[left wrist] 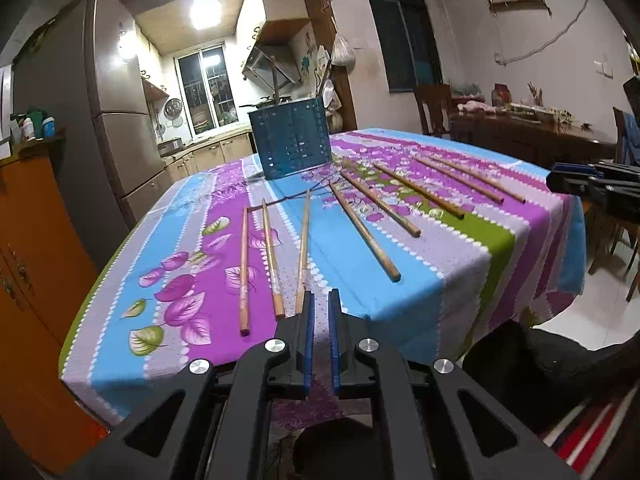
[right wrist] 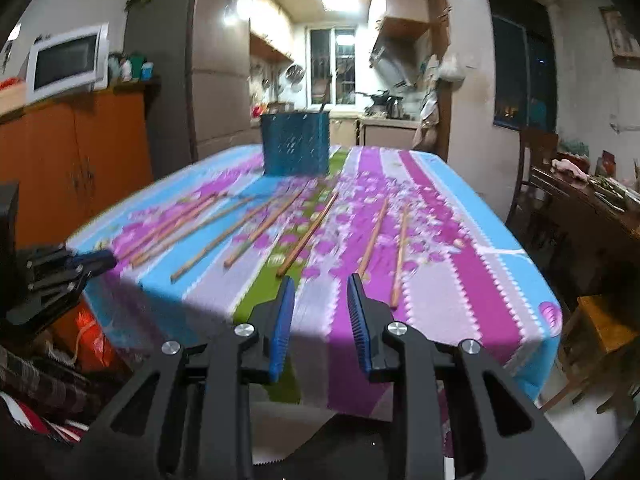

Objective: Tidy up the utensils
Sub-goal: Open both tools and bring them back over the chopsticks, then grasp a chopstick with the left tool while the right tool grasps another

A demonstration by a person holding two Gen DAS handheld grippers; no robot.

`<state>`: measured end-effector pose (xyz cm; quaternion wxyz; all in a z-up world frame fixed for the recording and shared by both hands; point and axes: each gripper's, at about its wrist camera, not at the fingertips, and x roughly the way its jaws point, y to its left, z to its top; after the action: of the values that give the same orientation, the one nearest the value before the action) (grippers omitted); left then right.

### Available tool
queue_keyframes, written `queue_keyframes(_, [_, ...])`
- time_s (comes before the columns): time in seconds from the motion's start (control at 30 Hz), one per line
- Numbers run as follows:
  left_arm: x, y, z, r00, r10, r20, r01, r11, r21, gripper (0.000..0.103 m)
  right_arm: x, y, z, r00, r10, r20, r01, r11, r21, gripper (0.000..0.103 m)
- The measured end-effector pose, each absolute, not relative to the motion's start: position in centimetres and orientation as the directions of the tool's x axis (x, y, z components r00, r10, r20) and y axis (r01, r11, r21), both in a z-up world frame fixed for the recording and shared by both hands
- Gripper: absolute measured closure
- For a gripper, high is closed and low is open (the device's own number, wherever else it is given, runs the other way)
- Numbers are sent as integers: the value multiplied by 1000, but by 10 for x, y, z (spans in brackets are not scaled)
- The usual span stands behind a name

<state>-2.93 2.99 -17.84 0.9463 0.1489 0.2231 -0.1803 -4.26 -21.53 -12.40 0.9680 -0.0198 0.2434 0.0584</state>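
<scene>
Left wrist view: eight chopsticks (left wrist: 364, 228) lie loose on counter (left wrist: 460, 272), short of blue basket (left wrist: 294, 142); one stick already stands inside. Left hand-held gripper (left wrist: 319, 300) nearly closed, empty. Right hand-held gripper (right wrist: 320, 286) partly open, empty. Task barely begun.

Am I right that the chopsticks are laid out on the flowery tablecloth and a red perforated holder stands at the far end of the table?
Nearly. The holder is blue, not red, as the left wrist view shows clearly. The rest holds: the chopsticks lie spread on the flowery tablecloth, and the perforated holder stands at the table's far end.
</scene>
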Motion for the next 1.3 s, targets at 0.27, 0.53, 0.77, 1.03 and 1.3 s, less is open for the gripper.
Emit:
queue_keyframes(0.27, [-6, 23, -176, 850, -234, -472, 368, 905, 212, 94, -41, -211, -133, 861, 125, -492, -147, 989, -5, 77])
queue_keyframes(0.53, [9, 24, -182, 833, -233, -502, 379, 901, 210, 94, -39, -210, -131, 857, 125, -500, -147, 989, -5, 77])
queue_keyframes(0.77, [14, 26, -183, 827, -240, -508, 380, 905, 191, 94, -38, -209, -132, 854, 131, -504, -157, 988, -9, 77])
queue_keyframes(1.03, [16, 26, -183, 827, -243, -508, 376, 910, 177, 94, -32, -206, -134, 848, 148, -509, -170, 986, 3, 77])
queue_keyframes(1.3, [19, 24, -184, 830, -243, -502, 351, 927, 131, 94, -1, -187, -144, 863, 129, -489, -169, 985, -37, 77])
